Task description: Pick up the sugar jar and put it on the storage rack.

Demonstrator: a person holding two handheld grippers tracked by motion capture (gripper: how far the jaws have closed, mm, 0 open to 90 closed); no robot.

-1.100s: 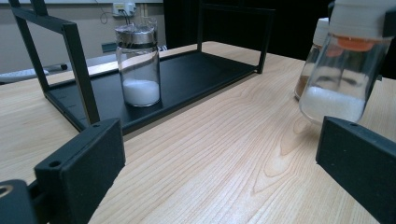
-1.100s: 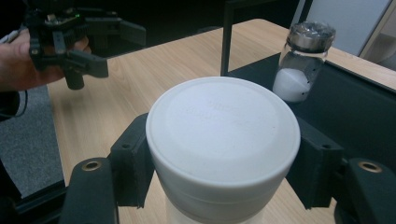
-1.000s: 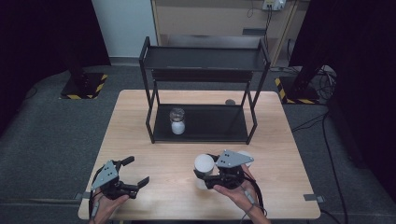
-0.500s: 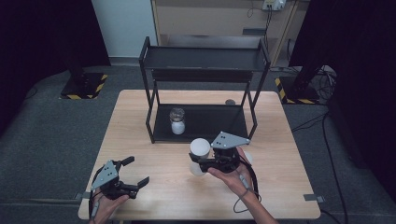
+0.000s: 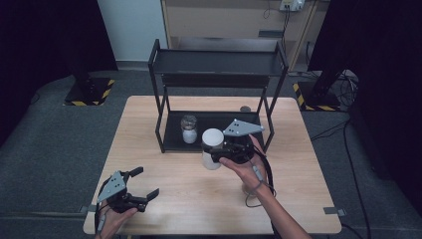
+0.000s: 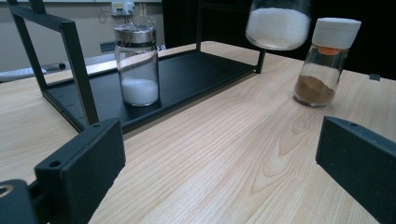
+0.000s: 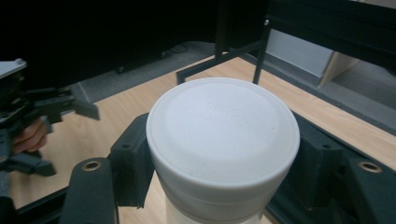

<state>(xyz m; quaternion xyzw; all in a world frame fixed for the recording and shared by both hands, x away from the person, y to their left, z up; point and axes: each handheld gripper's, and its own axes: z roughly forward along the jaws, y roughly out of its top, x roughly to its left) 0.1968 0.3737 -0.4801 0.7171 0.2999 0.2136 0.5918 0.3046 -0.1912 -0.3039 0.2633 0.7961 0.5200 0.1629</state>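
My right gripper (image 5: 215,153) is shut on a jar with a white lid (image 5: 212,137) and holds it off the table, just in front of the black rack's bottom tray (image 5: 224,122). In the right gripper view both jaws of that gripper (image 7: 224,186) press the jar under its lid (image 7: 223,126). The jar holds white powder (image 6: 279,25). My left gripper (image 5: 145,181) rests open at the table's near left corner, and nothing lies between its jaws (image 6: 219,172). A glass jar with a metal cap (image 5: 188,129) stands on the bottom tray, partly filled with white powder (image 6: 137,65).
A two-level black metal rack (image 5: 216,62) stands at the back middle of the wooden table. A small jar of brown spice with a white cap (image 6: 327,60) stands on the table to the right of the held jar. A small dark round thing (image 5: 245,108) lies behind the rack.
My right gripper has risen with the white-lidded jar and carried it away from the near edge toward the rack. The left gripper has stayed where it was.
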